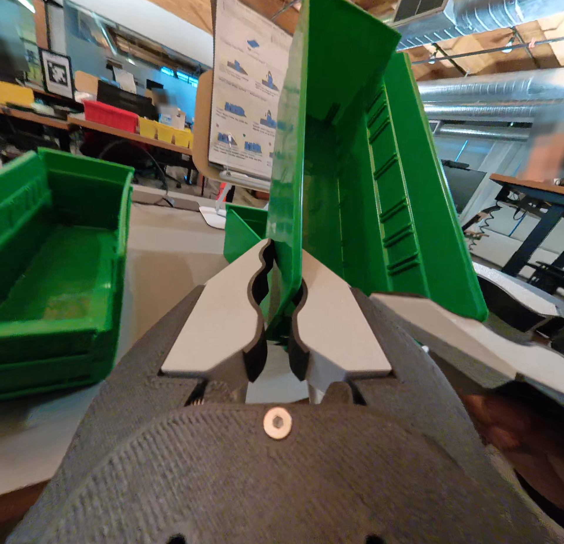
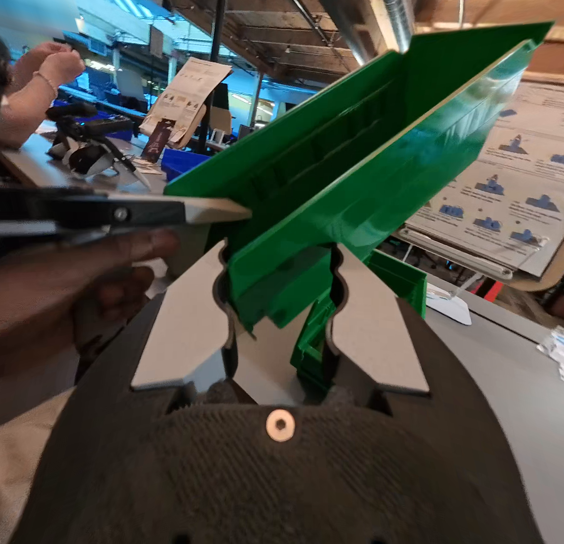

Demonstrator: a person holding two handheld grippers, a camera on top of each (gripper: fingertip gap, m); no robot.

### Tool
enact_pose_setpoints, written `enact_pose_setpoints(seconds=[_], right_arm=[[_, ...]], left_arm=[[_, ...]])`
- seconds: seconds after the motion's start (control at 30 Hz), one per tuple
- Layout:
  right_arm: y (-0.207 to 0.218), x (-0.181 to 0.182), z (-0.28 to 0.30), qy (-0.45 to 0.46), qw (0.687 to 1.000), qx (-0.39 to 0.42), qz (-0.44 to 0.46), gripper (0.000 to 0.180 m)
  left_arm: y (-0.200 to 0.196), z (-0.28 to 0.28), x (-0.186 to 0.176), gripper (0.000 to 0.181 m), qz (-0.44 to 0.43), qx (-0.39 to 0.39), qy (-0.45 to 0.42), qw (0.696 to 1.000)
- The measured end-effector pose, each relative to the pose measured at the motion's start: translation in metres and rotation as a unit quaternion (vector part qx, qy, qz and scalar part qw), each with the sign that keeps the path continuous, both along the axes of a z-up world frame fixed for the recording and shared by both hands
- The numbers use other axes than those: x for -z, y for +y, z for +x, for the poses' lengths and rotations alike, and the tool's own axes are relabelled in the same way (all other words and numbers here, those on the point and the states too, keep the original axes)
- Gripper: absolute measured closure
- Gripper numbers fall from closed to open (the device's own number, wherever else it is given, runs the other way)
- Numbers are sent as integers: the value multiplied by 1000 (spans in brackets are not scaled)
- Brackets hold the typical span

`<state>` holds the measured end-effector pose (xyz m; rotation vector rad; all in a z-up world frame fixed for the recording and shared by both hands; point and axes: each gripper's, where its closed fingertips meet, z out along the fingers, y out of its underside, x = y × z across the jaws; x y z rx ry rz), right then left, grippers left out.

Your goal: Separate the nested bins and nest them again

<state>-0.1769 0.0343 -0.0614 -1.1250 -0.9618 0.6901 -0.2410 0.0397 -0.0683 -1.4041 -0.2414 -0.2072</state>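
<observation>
Lifted green bin [image 1: 360, 150] is hanging in the air, tilted, long axis running up and away from both grippers. Left gripper [image 1: 282, 282] is pinching its side wall, jaws narrow. Right gripper [image 2: 279, 288] is standing wide around the lower end, contact unclear. Two more green bins are sitting on the table: left bin [image 1: 61, 254], far bin [image 1: 241, 233] mostly hidden.

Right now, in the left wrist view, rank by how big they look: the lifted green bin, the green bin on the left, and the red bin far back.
1. lifted green bin, though nearness inflates it
2. green bin on the left
3. red bin, far away
</observation>
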Motion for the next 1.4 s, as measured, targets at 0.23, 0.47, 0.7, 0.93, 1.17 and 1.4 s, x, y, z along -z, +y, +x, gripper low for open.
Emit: enact_pose_setpoints(seconds=[0.23, 0.47, 0.7, 0.93, 1.17, 1.4], right_arm=[[3, 12, -1, -25, 1000, -8, 17, 130], [7, 36, -8, -61, 998, -19, -3, 140], [-4, 79, -22, -134, 988, -73, -14, 144], [2, 89, -21, -148, 985, -80, -38, 144], [2, 90, -21, -149, 984, -82, -43, 144], [0, 92, -22, -152, 984, -82, -38, 144]], left_arm=[[-13, -92, -65, 179, 55, -103, 40, 992], [-11, -189, -88, 179, -70, -109, 37, 991], [0, -201, -34, 178, -185, -104, 46, 976], [12, -197, -12, 178, -218, -114, 68, 967], [13, -203, -2, 178, -223, -116, 29, 967], [12, -205, 2, 178, -228, -112, 20, 967]])
